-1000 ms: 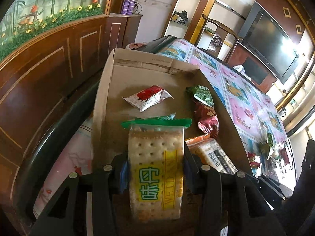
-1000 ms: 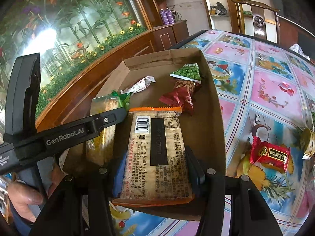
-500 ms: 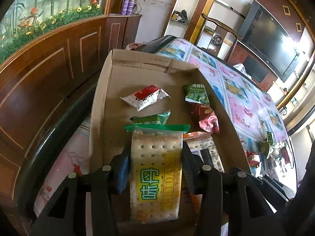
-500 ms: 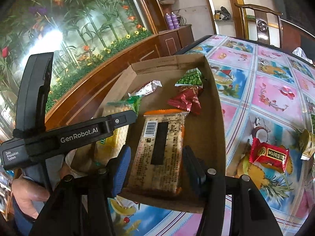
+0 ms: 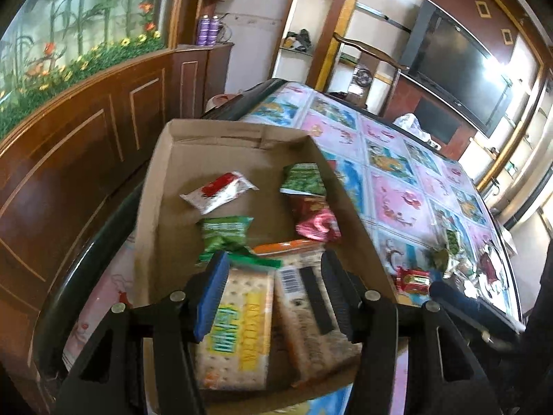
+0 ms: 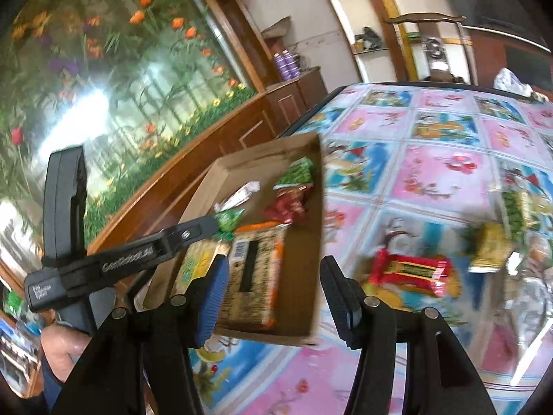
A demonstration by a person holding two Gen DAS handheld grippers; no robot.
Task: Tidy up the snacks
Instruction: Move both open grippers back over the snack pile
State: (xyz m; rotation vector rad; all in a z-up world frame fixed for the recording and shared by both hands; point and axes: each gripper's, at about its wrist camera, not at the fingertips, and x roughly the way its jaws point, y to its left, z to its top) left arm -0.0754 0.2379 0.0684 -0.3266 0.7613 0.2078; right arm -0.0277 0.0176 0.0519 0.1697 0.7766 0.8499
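A cardboard box (image 5: 155,207) stands on the table edge with several snack packets in it. A green-topped cracker pack (image 5: 235,325) and an orange-edged cracker pack (image 5: 311,311) lie side by side at its near end. My left gripper (image 5: 273,294) hangs above both, its jaws opening, and its pads press neither pack. My right gripper (image 6: 274,297) is open and empty, back from the orange-edged pack (image 6: 255,276) and over the box's near right corner (image 6: 304,276). The left gripper's black body (image 6: 103,266) crosses the right wrist view.
Further in the box lie a white-and-red packet (image 5: 217,192), two green packets (image 5: 304,180) (image 5: 224,231) and a red one (image 5: 316,221). On the patterned tablecloth (image 6: 432,180) lie a red candy pack (image 6: 411,273) and a yellow-green packet (image 6: 490,245). A wooden panelled wall (image 5: 69,173) runs along the left.
The left jaws widened off the green-topped cracker pack, which now lies beside the orange-edged one. Both grippers drew back and up; the right one swung right, away from its pack.
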